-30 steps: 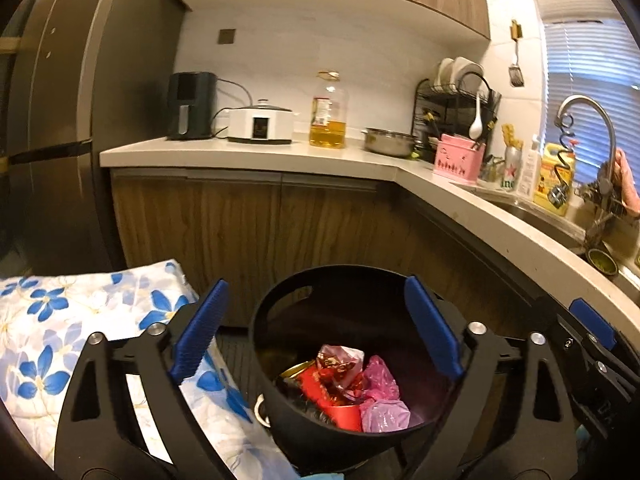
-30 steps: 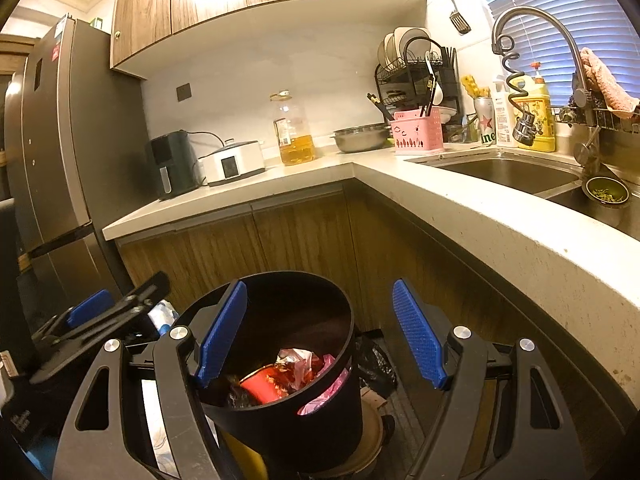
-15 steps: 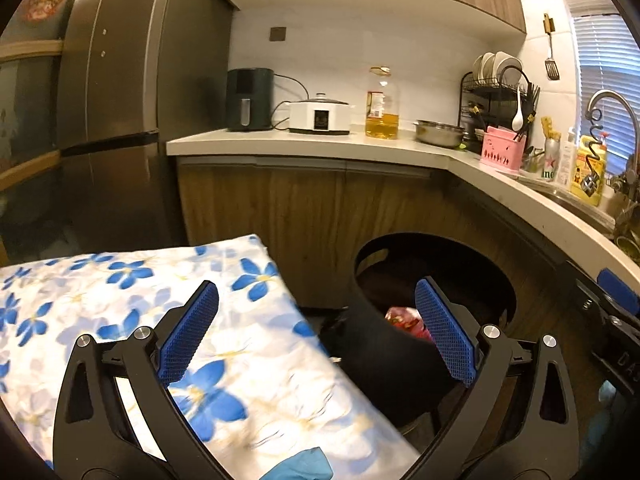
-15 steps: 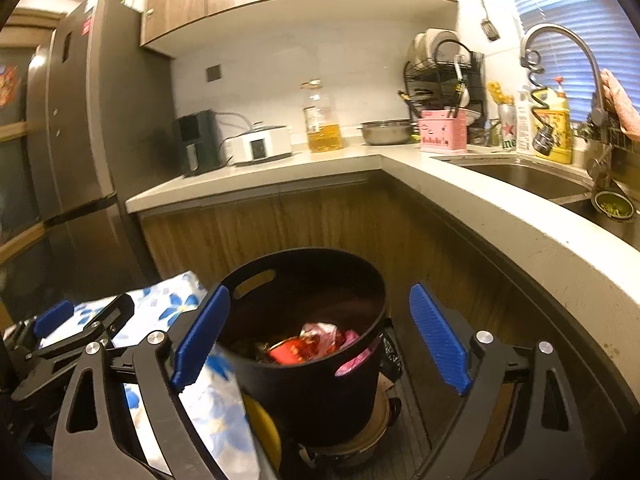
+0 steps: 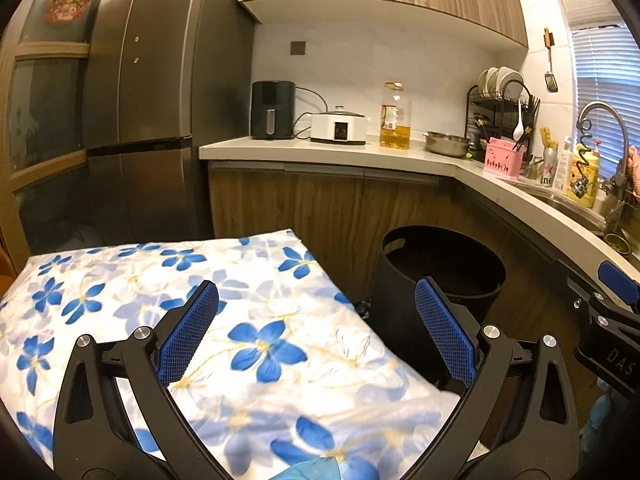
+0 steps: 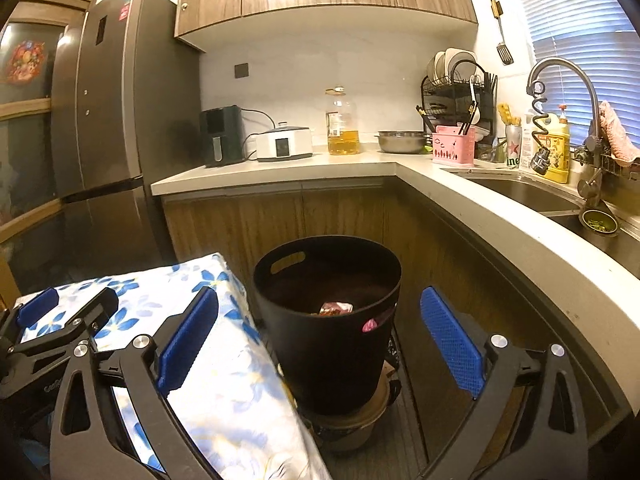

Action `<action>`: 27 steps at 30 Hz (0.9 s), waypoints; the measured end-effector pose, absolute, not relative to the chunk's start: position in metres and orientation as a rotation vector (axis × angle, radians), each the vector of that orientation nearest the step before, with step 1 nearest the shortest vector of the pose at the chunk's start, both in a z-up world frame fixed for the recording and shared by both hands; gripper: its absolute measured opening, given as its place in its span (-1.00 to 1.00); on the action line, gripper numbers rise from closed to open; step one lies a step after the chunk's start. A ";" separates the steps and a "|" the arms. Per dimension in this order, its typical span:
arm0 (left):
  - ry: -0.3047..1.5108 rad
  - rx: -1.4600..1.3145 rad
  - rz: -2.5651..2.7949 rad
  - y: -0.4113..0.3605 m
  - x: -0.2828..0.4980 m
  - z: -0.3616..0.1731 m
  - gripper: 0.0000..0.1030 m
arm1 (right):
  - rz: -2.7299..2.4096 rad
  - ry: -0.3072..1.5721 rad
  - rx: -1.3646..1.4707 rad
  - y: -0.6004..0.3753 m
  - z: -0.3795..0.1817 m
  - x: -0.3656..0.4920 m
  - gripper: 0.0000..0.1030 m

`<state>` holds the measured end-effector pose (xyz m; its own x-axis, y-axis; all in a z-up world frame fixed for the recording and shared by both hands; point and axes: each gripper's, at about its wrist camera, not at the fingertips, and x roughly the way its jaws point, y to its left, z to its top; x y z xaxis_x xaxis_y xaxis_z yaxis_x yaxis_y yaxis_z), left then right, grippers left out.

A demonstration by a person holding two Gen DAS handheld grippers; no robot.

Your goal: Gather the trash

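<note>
Black plastic bin [image 6: 328,320], centre of my right view, holds red and pink wrappers [image 6: 336,307]. My right fingers [image 6: 320,340] are spreading wider, nothing between them; my left fingers [image 5: 316,336] stand released over the flowered cloth [image 5: 160,300]. Best now, I judge, to scan the desk [image 5: 360,156] for more trash. Only the right view shows inside the bin.

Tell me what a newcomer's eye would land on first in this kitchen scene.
The round black plastic trash bin stands on the floor before the wooden cabinets, with red and pink wrappers inside. Just left of it lies a white cloth with blue flowers. Both tongs, left and right, are empty, the right one's jaws opening.
</note>
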<state>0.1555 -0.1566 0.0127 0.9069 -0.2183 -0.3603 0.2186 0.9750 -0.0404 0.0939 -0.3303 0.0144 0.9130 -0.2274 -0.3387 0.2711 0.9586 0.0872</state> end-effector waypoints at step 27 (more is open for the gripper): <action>0.355 -0.002 -0.210 -0.104 0.072 0.012 0.89 | -0.253 0.295 0.123 -0.271 0.030 0.020 0.89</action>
